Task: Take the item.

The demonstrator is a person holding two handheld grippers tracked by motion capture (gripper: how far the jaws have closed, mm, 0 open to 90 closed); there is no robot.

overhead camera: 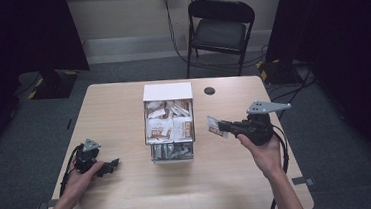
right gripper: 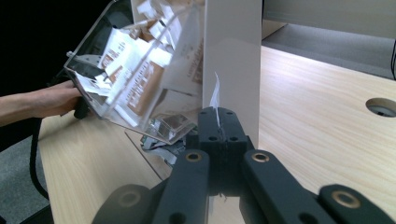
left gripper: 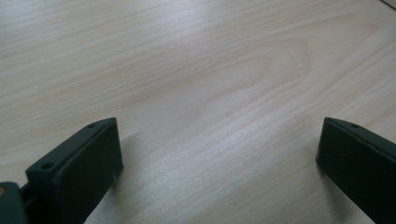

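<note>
**Packet held beside the box, ready for placing**

The right gripper (overhead camera: 221, 127) has its fingers clamped on a thin packet (overhead camera: 215, 126), held edge-on just right of the clear organiser box (overhead camera: 170, 128) at the middle of the desk (overhead camera: 130, 189). The box already holds many similar packets in its far compartment, with darker ones in the near section. I'd judge the packet is either going in or has just come out. To seat it well, keep it upright, carry it above the right wall and lower it into a gap. The left gripper (overhead camera: 109, 166) rests at the near left with fingers spread wide, holding nothing.
</note>
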